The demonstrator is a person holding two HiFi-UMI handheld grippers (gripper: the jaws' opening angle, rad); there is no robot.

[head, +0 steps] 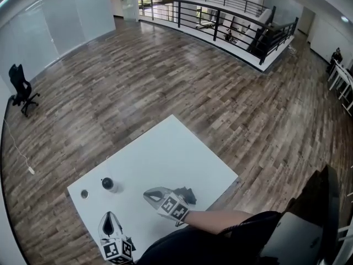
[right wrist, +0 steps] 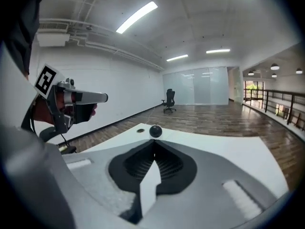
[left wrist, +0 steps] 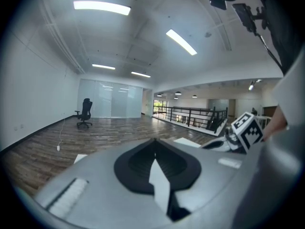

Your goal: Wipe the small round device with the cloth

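Note:
The small round device [head: 107, 184], a dark ball shape, stands on the white table [head: 171, 148] near its left corner; the right gripper view shows this device [right wrist: 155, 130] straight ahead of the jaws. My right gripper [head: 149, 194] hovers over the table pointing left toward it, jaws shut with nothing between them. A dark crumpled cloth [head: 188, 194] lies on the table just behind that gripper's marker cube, partly hidden. My left gripper [head: 109, 217] sits at the table's near edge, shut and empty. Its own view shows the right gripper [left wrist: 217, 144] off to the right.
A small flat disc [head: 84, 194] lies left of the device. The table stands on a wooden floor. An office chair [head: 22, 90] is far left, and a black railing [head: 220, 24] runs across the far side.

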